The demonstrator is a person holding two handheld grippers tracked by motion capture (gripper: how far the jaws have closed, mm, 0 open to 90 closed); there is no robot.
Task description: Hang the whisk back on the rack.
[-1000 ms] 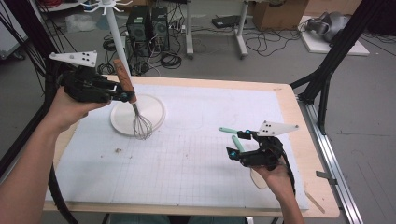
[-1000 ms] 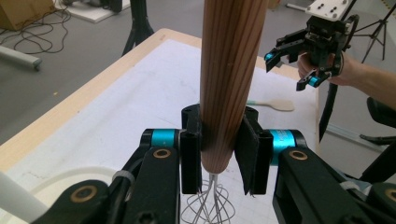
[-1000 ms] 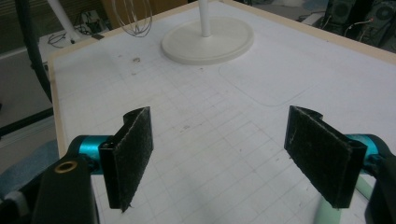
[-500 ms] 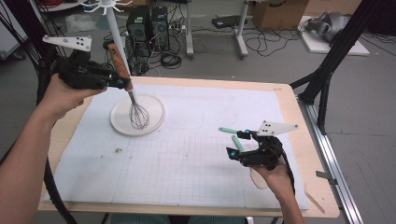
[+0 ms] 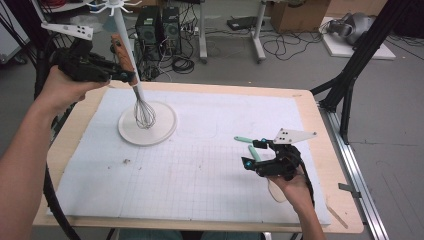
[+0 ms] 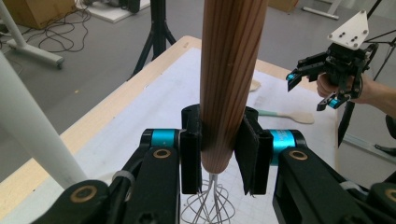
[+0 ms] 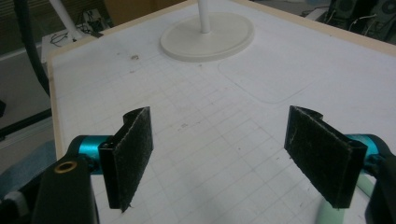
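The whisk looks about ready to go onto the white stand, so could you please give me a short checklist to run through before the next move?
1. Left tongs shut on the whisk handle: ok.
2. Whisk lifted off the mat, wires hanging down over the stand base: ok.
3. Whisk close beside the stand's pole, near its hooks: ok.
4. Hanging loop at the handle's top end: cannot tell.
5. Right tongs open, holding nothing, away from the stand: ok.
6. Green-handled spoon lying on the mat by the right tongs, out of the whisk's path: ok.
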